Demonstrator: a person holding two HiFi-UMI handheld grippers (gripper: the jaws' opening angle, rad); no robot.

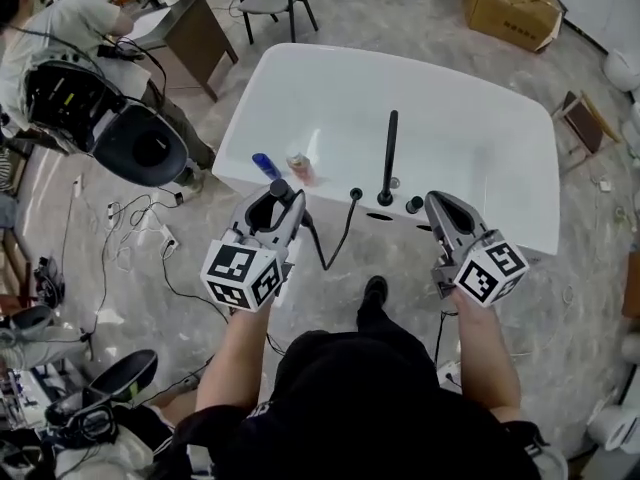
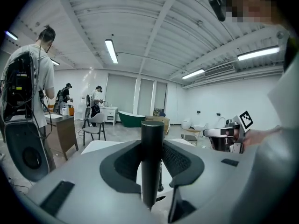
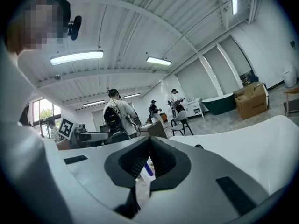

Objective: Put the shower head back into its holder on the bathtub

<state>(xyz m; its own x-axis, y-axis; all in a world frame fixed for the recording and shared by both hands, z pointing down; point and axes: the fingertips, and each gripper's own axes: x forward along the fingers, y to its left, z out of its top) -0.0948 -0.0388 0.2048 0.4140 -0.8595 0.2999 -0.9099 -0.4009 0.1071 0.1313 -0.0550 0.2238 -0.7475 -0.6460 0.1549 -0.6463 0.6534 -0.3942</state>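
Left gripper clamps the black shower head upright by its handle. Its jaws are spread wide around it, and the hose loops to the bathtub's near rim, so it can likely drop straight into the black fittings there. Right gripper hovers by the same rim with its jaws pressed together and empty, probably just keeping clear.

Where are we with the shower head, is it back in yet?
Done: the left gripper is shut on the shower head. In hand: its hose loops to what looks like the holder, which is empty. The right gripper is shut, holding nothing. Left: seat it in the holder.
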